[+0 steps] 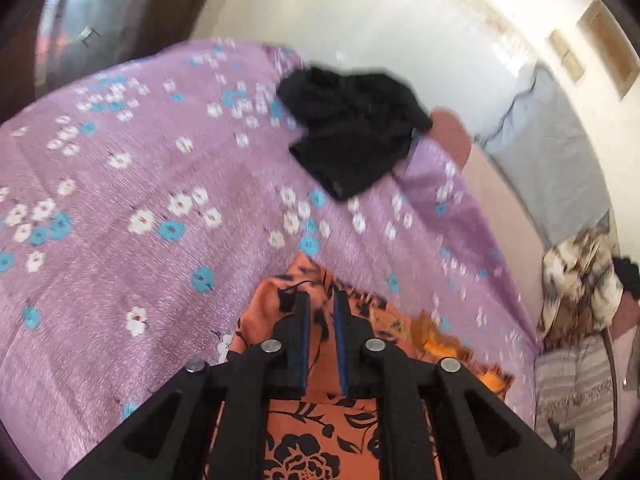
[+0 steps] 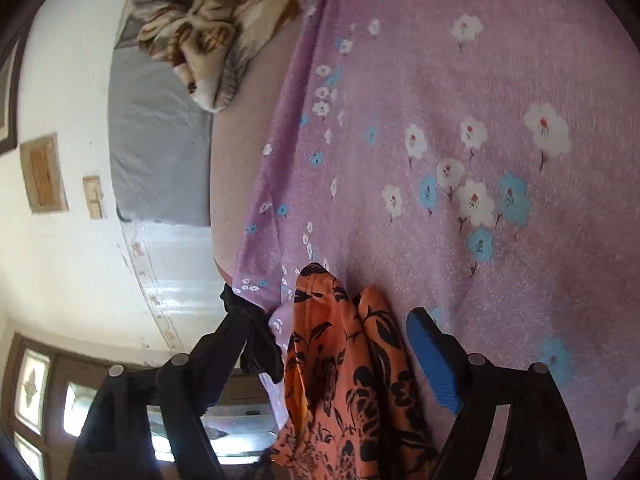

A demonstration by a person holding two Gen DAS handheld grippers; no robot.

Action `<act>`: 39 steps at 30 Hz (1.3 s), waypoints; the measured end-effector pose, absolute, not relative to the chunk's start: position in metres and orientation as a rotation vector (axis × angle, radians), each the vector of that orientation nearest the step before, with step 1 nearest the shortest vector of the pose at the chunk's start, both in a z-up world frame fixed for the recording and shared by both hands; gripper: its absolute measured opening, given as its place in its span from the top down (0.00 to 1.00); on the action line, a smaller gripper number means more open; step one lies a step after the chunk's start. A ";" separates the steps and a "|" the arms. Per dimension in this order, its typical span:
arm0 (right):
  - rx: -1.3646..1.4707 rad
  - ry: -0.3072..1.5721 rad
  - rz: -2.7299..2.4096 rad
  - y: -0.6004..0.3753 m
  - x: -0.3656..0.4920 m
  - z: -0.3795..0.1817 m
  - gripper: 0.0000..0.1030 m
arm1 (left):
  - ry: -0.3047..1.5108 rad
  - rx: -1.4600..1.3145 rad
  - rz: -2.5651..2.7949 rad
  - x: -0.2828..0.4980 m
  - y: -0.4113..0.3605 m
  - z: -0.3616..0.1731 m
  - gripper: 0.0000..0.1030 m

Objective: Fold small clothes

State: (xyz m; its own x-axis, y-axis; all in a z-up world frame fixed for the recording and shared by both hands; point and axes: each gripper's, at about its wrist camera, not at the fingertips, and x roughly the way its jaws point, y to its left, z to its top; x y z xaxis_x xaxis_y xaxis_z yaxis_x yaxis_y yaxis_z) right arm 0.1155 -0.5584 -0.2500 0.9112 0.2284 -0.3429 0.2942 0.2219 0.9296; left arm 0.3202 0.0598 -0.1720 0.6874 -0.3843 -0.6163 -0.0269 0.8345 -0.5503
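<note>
An orange garment with black flowers (image 1: pixel 316 432) lies on the purple flowered bedsheet (image 1: pixel 132 184). My left gripper (image 1: pixel 322 300) hangs over it with its jaws nearly closed and a narrow gap between the blue pads; whether cloth is pinched there does not show. In the right wrist view the same orange garment (image 2: pixel 344 376) hangs bunched between the wide-apart fingers of my right gripper (image 2: pixel 324 312), and no pad presses on it. A black garment (image 1: pixel 356 128) lies crumpled further off on the sheet.
The sheet's edge (image 2: pixel 260 216) drops onto a pink mattress (image 2: pixel 236 160) with a grey sheet (image 2: pixel 156 148) beyond. A brown and cream blanket (image 2: pixel 192 28) is heaped at the far end. A white wall (image 2: pixel 72 272) and a window (image 2: pixel 36 384) lie beyond.
</note>
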 end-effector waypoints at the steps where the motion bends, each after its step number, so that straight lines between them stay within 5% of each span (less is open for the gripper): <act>1: 1.318 0.483 -0.029 -0.548 0.116 -0.242 0.19 | 0.736 -0.591 -0.205 0.309 0.064 -0.166 0.67; 2: 1.265 0.510 -0.002 -0.536 0.119 -0.233 0.19 | 0.687 -0.613 -0.191 0.297 0.068 -0.160 0.40; 3: 1.194 0.543 0.032 -0.520 0.124 -0.222 0.20 | 0.660 -0.626 -0.169 0.288 0.072 -0.156 0.25; 6: 0.935 0.685 0.096 -0.451 0.147 -0.198 0.20 | 0.620 -0.643 -0.071 0.264 0.080 -0.153 0.23; 10: 0.699 0.850 0.249 -0.347 0.177 -0.193 0.22 | 0.813 -0.577 0.065 0.278 0.088 -0.176 0.23; 13: 0.552 0.952 0.342 -0.269 0.208 -0.204 0.27 | 0.981 -0.591 0.139 0.290 0.104 -0.205 0.23; 17: 0.409 1.054 0.456 -0.184 0.253 -0.230 0.49 | 1.070 -0.633 0.152 0.298 0.122 -0.221 0.23; 20: 0.322 1.081 0.417 -0.146 0.303 -0.243 0.50 | 1.088 -0.623 0.117 0.307 0.128 -0.221 0.23; 27: 0.579 0.772 0.105 -0.197 0.388 -0.213 0.50 | 1.092 -0.470 0.083 0.319 0.114 -0.214 0.23; 32: 0.633 0.679 0.030 -0.255 0.337 -0.191 0.48 | 1.106 -0.358 -0.029 0.318 0.085 -0.210 0.23; 39: 0.448 0.787 -0.089 -0.323 0.221 -0.185 0.48 | 1.048 -0.264 -0.131 0.307 0.037 -0.196 0.23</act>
